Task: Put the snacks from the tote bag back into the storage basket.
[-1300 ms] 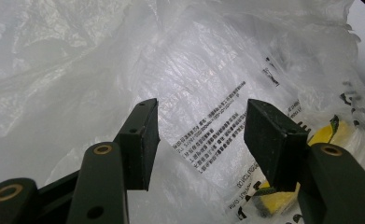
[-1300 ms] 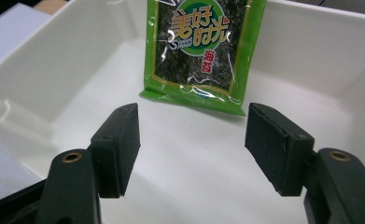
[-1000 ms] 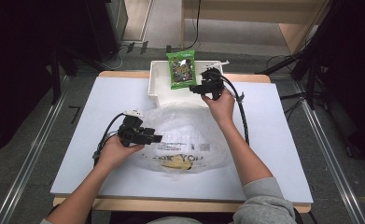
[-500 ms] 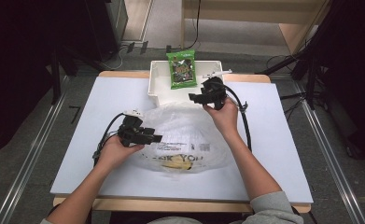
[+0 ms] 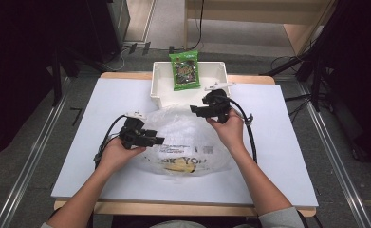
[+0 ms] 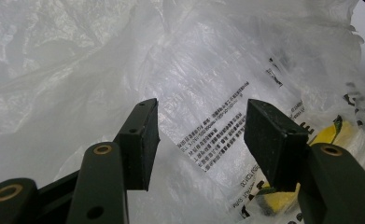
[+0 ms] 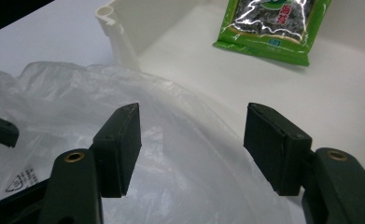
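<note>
The clear plastic bag (image 5: 188, 142) lies crumpled at the middle of the worktop (image 5: 287, 156). The green snack packet (image 5: 184, 70) stands in the white bin (image 5: 160, 88) beyond it. The right tool (image 5: 196, 110), released, hovers at the bag's far edge, nearer the packet. The left tool (image 5: 157, 141), released, points across the bag's left side.

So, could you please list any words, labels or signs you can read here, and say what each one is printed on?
"K YOU": large dark letters on the plastic bag, partly hidden by folds; the high view shows them.
Block of small black print on the bag: too small to read.
Small triangle sign on the bag, seen in the right gripper view: its text is unreadable.
Print on the green snack packet in the white bin: blurred, unreadable.
</note>
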Demonstrator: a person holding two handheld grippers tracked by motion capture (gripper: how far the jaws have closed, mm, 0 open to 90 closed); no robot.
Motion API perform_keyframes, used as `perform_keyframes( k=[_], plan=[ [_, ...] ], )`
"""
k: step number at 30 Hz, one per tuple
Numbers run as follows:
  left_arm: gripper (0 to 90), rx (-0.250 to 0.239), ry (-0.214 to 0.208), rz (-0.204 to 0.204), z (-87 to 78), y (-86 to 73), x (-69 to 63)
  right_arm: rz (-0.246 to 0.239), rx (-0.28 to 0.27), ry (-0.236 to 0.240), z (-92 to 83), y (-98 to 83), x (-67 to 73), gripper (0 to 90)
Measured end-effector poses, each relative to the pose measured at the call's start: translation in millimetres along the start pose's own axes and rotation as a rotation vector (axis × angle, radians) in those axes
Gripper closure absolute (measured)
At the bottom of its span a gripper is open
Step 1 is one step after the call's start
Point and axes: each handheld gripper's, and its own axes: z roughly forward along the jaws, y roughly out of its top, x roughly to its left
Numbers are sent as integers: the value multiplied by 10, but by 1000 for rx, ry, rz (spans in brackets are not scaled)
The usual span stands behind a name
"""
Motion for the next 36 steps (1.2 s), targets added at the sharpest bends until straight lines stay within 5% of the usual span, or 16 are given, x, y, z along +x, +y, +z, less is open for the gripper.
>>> perform_keyframes(
  k=[36],
  plan=[
    [453, 4, -3, 34, -37, 2, -78, -60, 16, 50, -457, -643, 419, 371]
  ],
)
